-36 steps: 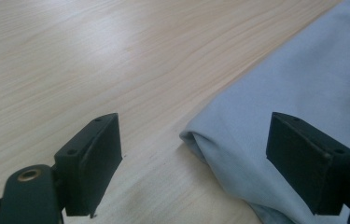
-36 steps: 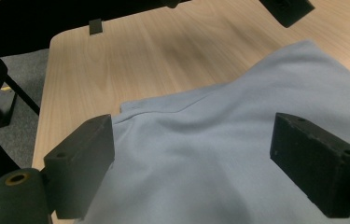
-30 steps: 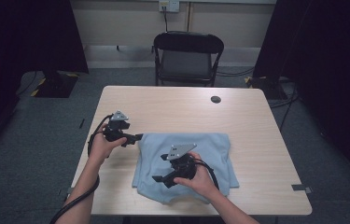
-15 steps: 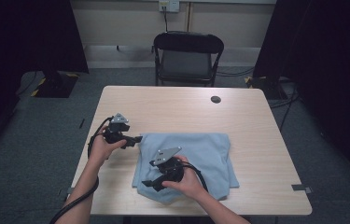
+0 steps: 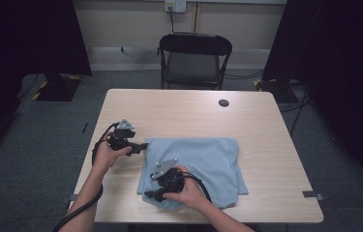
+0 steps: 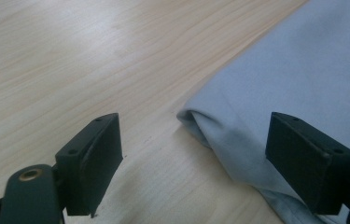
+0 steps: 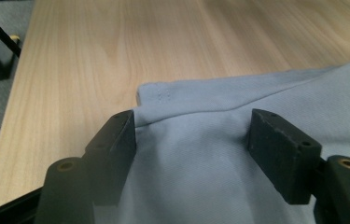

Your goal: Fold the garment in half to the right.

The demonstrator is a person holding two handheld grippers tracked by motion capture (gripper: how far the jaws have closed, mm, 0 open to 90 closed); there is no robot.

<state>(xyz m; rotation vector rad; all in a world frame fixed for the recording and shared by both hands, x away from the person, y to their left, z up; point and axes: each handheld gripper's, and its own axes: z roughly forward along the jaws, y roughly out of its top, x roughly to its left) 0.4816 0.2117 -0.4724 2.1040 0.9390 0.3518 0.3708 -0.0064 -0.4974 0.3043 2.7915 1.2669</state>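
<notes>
Nearest to the person, the right gripper (image 5: 156,194) is low over the front left corner of the light blue cloth (image 5: 208,159), which lies folded flat on the table (image 5: 179,108), on its near half. In the right gripper view its jaws have just been closing but are not yet shut; the stitched hem corner (image 7: 156,95) lies just ahead of them and cloth is between them, though the pads do not yet seem to press it. A little farther, the left gripper (image 5: 143,145) waits with wide jaws at the cloth's far left corner (image 6: 189,114), which lies between the jaws and slightly ahead. The left edge of the cloth runs from one gripper to the other, so I judge each hand takes the corner nearest to it.
</notes>
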